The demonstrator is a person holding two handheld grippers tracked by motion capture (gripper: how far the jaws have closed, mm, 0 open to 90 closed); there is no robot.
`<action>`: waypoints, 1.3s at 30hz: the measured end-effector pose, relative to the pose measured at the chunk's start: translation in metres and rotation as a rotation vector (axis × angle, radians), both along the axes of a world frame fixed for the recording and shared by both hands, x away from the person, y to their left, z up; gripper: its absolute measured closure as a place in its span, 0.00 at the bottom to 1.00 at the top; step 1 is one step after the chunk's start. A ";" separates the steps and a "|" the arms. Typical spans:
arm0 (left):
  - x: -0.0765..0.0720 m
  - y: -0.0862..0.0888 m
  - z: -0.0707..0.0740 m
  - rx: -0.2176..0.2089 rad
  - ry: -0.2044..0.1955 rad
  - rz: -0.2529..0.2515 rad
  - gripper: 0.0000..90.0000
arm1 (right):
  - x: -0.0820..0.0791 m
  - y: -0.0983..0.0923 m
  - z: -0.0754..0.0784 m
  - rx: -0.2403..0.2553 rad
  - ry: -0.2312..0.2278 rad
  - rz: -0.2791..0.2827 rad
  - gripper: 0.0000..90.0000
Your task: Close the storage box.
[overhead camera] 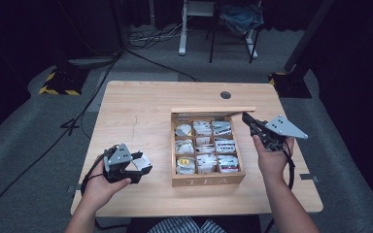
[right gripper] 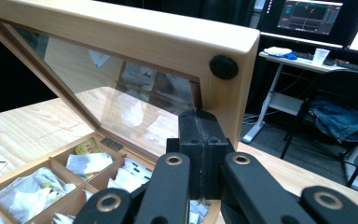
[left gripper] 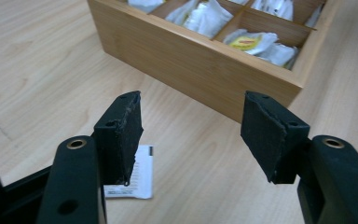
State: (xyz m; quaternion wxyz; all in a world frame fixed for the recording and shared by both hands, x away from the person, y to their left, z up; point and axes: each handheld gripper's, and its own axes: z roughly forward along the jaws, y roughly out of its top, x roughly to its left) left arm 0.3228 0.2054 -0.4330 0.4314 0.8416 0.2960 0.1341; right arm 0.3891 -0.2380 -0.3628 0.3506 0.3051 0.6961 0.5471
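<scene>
Left tool [overhead camera: 143, 165] jaws wide, nothing between them, over a tea packet [left gripper: 137, 172] lying flat on the tabletop [overhead camera: 136, 111] just left of the wooden tea box [overhead camera: 209, 180]. Packet looks light, thin and floppy, probably slick paper, so pinch an edge. Right tool [right gripper: 199, 122] pressed shut, tips against the upright glass lid [right gripper: 135, 32]; the lid looks rigid, breakable.

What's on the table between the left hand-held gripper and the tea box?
Just bare wood, seen in the left gripper view: the tea bag lies under the left hand-held gripper, short of the tea box.
</scene>
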 end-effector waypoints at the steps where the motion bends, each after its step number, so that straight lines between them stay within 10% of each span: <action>1: -0.002 -0.002 -0.002 -0.007 0.009 -0.010 0.44 | -0.001 0.000 0.000 -0.004 0.002 -0.001 1.00; 23: -0.010 -0.037 -0.059 0.090 0.192 -0.073 0.42 | -0.006 -0.005 0.008 -0.017 0.120 0.056 1.00; 39: -0.012 -0.044 -0.070 0.104 0.097 -0.032 0.40 | -0.010 -0.008 0.012 -0.034 0.224 0.101 1.00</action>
